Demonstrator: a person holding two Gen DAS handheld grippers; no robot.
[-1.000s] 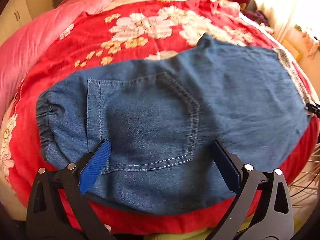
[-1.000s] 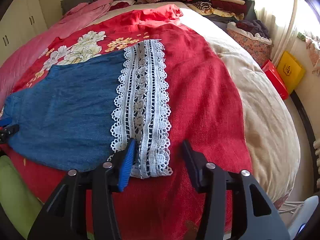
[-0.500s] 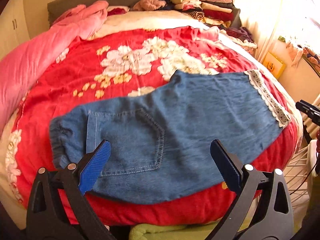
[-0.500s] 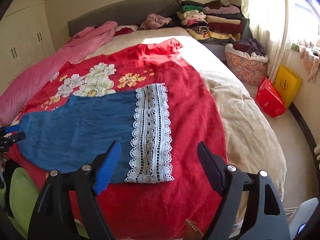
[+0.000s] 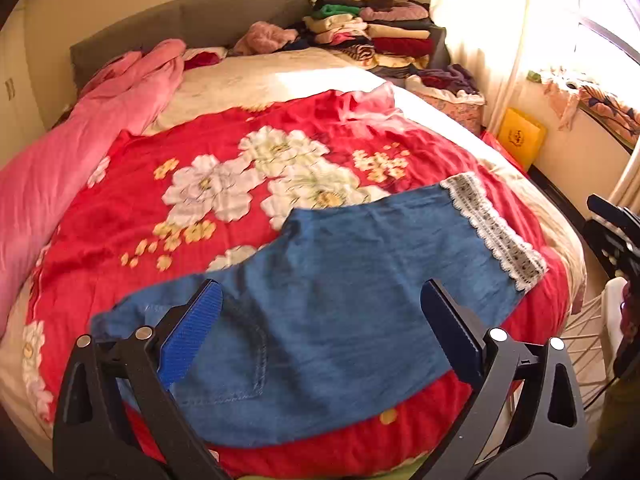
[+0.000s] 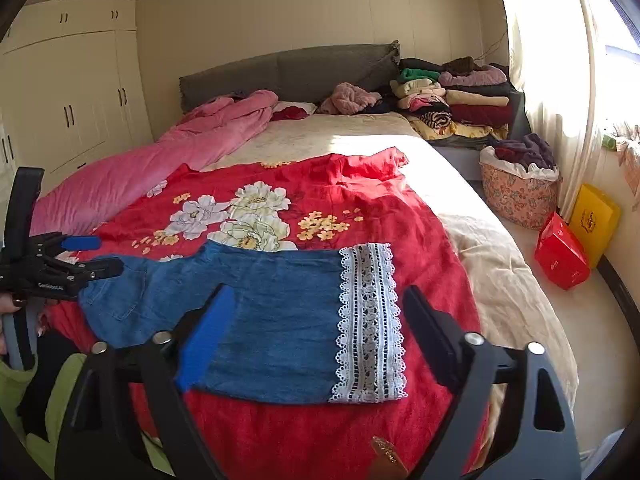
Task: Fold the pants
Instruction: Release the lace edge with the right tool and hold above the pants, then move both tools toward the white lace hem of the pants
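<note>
My right gripper (image 6: 316,336) has just been opening, nothing between its jaws; my left gripper (image 5: 320,320) gapes empty too. The soft blue denim pants with white lace hem (image 6: 272,320), halved flat, lie at 6 o'clock on the red floral blanket (image 6: 360,208). Next I'd pinch the lace edge squarely.

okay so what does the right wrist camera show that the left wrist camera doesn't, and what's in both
Only the right wrist view shows the wardrobe doors, the red box and the left gripper from the side. Only the left wrist view shows the denim pants' back pocket stitching up close. Both show the pants flat on the red floral blanket, the lace hem, the pink quilt and the clothes stack.
</note>
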